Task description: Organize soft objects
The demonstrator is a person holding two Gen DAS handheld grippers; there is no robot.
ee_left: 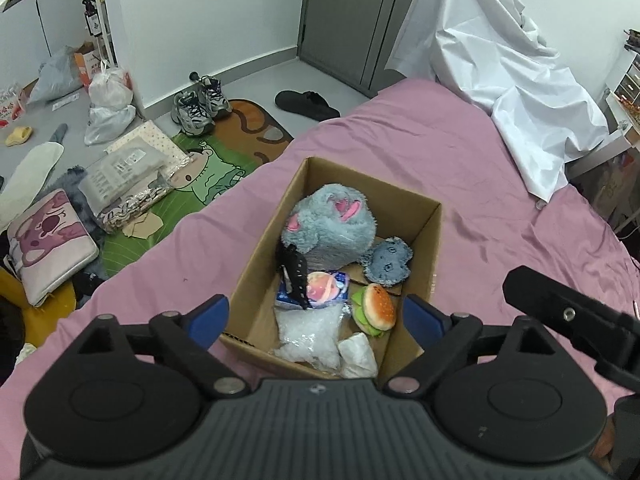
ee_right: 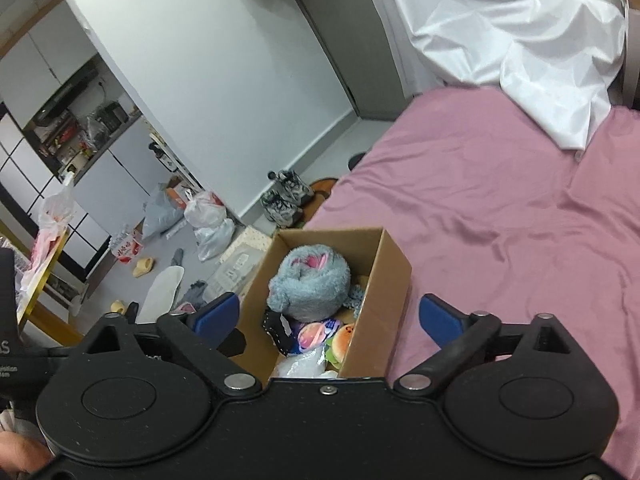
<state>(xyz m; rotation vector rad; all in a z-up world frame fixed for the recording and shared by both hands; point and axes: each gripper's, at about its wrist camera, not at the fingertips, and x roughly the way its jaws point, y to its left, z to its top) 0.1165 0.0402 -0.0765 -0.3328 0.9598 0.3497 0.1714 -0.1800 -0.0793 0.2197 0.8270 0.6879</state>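
Observation:
An open cardboard box (ee_left: 428,236) (ee_right: 394,276) stands on the pink bed. Inside lie a big grey plush with pink ears (ee_left: 330,226) (ee_right: 310,284), a small grey plush (ee_left: 387,261), a burger plush (ee_left: 376,307) (ee_right: 342,342), a pink-and-blue packet (ee_left: 326,288) (ee_right: 314,334), a black strap (ee_left: 295,276), a clear plastic bag (ee_left: 310,338) and a white wad (ee_left: 358,354). My left gripper (ee_left: 318,316) is open above the box's near end, nothing between its blue pads. My right gripper (ee_right: 330,318) is open too, its blue pads straddling the box, empty.
The pink bed sheet (ee_left: 460,168) spreads around the box, with a white sheet (ee_left: 520,92) bunched at its far end. On the floor to the left lie sneakers (ee_left: 200,106), a black slipper (ee_left: 306,104), plastic bags (ee_left: 108,108), a cartoon mat (ee_left: 208,172) and a cushion (ee_left: 48,240).

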